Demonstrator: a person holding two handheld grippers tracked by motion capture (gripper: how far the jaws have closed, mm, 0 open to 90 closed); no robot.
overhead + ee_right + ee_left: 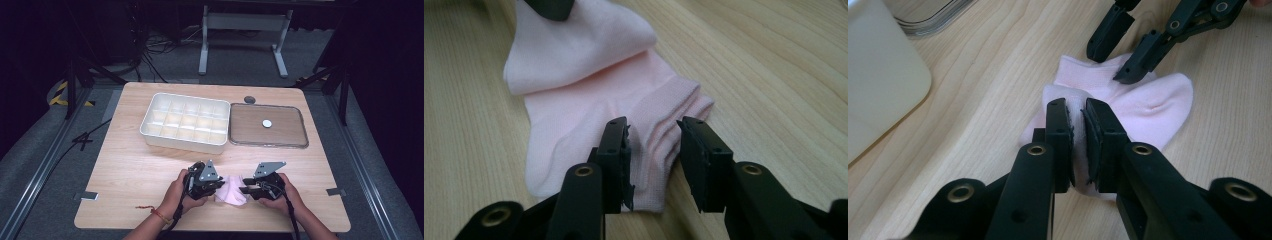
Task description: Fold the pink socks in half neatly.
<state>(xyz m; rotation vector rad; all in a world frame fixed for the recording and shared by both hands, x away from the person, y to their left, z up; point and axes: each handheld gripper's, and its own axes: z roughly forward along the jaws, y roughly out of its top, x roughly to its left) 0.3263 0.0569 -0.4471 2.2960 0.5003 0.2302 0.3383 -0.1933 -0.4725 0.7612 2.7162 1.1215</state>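
A pale pink sock lies folded on the wooden table near its front edge, between my two grippers. My left gripper is shut on one end of it; in the left gripper view the jaws pinch a fold of the sock. My right gripper sits at the other end, with its jaws apart on either side of the ribbed cuff of the sock, not pressing on it. The left gripper view shows the right gripper farther off, over the sock's far edge.
A white box with several compartments stands at the back middle of the table; its corner is near the left gripper. Beside it on the right lies a clear flat lid with a white knob. A small grey disc lies behind them.
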